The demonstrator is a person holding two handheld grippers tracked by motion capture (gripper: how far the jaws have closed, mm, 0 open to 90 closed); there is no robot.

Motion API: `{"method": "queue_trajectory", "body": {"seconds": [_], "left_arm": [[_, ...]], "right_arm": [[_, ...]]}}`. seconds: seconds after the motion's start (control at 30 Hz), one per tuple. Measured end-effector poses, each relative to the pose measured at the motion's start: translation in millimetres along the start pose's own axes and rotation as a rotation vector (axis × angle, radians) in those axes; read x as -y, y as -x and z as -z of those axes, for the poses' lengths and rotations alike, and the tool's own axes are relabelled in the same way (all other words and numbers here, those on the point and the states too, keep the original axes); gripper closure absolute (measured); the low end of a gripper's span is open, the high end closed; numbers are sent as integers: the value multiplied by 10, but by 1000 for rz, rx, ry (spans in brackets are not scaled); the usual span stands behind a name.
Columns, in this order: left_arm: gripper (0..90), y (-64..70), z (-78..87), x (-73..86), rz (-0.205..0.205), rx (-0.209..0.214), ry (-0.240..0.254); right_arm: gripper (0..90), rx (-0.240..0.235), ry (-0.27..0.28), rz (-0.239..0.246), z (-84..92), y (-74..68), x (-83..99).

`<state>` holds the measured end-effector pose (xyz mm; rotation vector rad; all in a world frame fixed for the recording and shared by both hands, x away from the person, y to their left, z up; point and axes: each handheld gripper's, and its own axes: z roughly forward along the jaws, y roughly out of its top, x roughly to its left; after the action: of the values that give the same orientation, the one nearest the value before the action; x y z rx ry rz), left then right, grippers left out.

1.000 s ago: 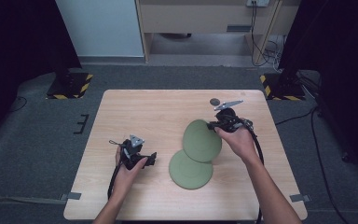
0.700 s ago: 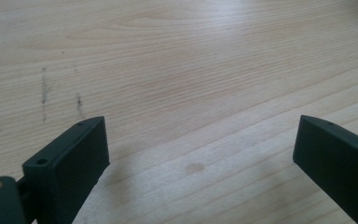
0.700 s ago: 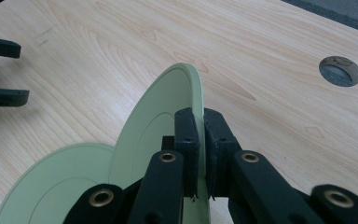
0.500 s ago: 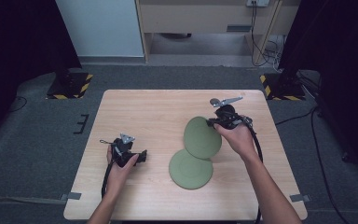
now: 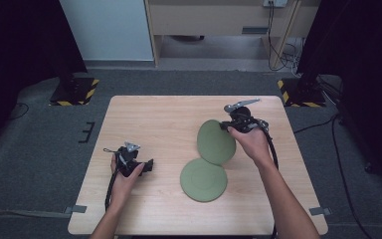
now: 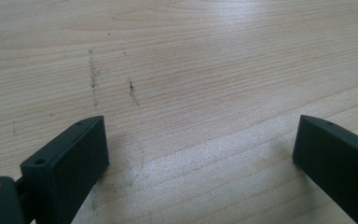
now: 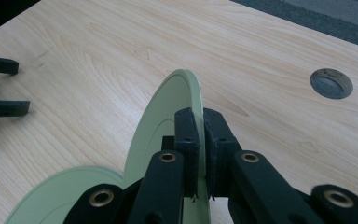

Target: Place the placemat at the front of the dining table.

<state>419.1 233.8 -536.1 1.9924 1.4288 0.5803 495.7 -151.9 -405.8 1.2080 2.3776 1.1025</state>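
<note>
Toward nine o'clock on the table (image 5: pixel 164 119) you have wide bare wood, with the left edge and the near edge both well apart from your left gripper (image 5: pixel 138 165). Your left hand (image 5: pixel 124 174) holds it low over the wood at about eight o'clock, jaws spread wide and nothing between them; in the left gripper view they frame only bare grain. At about six o'clock from the centre a green plate (image 5: pixel 204 179) lies flat, near the front edge. Just past it, at about three o'clock, your right gripper (image 5: pixel 227 126) is clamped tight on the rim of a second green plate (image 5: pixel 216 142), which stands tilted on edge, its lower rim over the flat plate; whether the two touch you cannot tell. In the right gripper view a round hole (image 7: pixel 331 83) sits in the tabletop beyond the jaws, toward the far right corner, with open wood around it.
</note>
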Motion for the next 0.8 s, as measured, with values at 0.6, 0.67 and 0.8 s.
{"method": "queue_trajectory", "body": {"seconds": [0.6, 0.67, 0.8], "left_arm": [[0, -5, -17, -4, -8, 7, 0], [0, -2, -19, -5, -6, 5, -1], [0, -1, -19, -5, -6, 4, -1]], "right_arm": [[858, 42, 27, -2, -55, 14, -275], [859, 44, 31, -8, -87, 20, -300], [858, 43, 47, -20, -134, 8, -360]]}}
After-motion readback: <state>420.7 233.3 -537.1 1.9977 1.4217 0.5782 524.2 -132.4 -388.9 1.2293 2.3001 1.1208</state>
